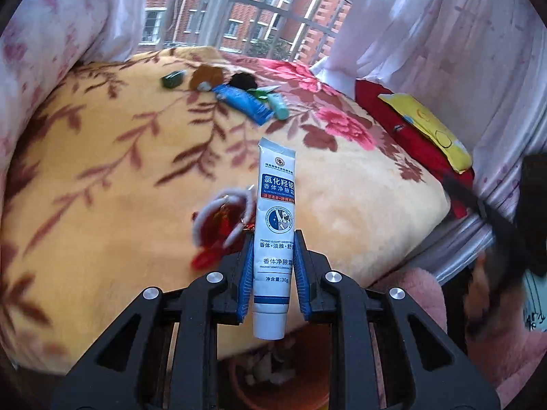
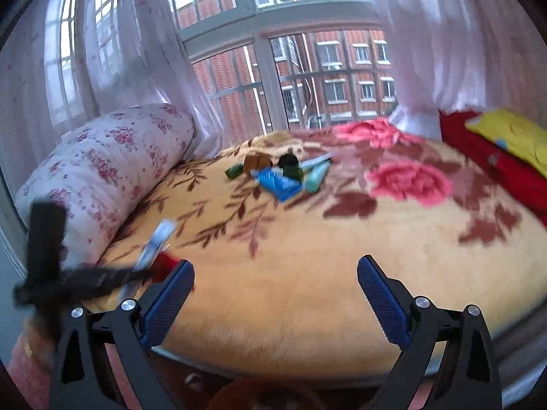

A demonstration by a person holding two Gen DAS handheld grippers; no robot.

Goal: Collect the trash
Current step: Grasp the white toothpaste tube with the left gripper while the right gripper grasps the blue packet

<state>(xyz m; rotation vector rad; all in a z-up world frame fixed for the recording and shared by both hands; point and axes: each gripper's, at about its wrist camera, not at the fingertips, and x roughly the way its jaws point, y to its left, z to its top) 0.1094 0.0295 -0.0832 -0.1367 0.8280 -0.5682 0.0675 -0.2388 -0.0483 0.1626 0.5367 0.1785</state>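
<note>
Clamped between the blue pads of the left gripper (image 1: 273, 256) stands a white deodorant-cream tube (image 1: 275, 232), cap end down, crimped end toward twelve o'clock. Directly below the cap, at six o'clock, sits an orange bin (image 1: 246, 386) with scraps already in it. Judging from that, the step is the drop: bring the tube squarely over the bin's mouth before loosening the pads, so it falls in cap first rather than glancing off the rim onto the floral blanket (image 1: 102, 239). Readable print includes "氯化羟铝", "香体净腋", "ALUMINUM CHLOROHYDRATE" (partly) and "净含量:30g". More litter (image 1: 244, 100) waits at twelve o'clock, well away. The right gripper (image 2: 275, 294) hangs spread wide, carrying nothing.
</note>
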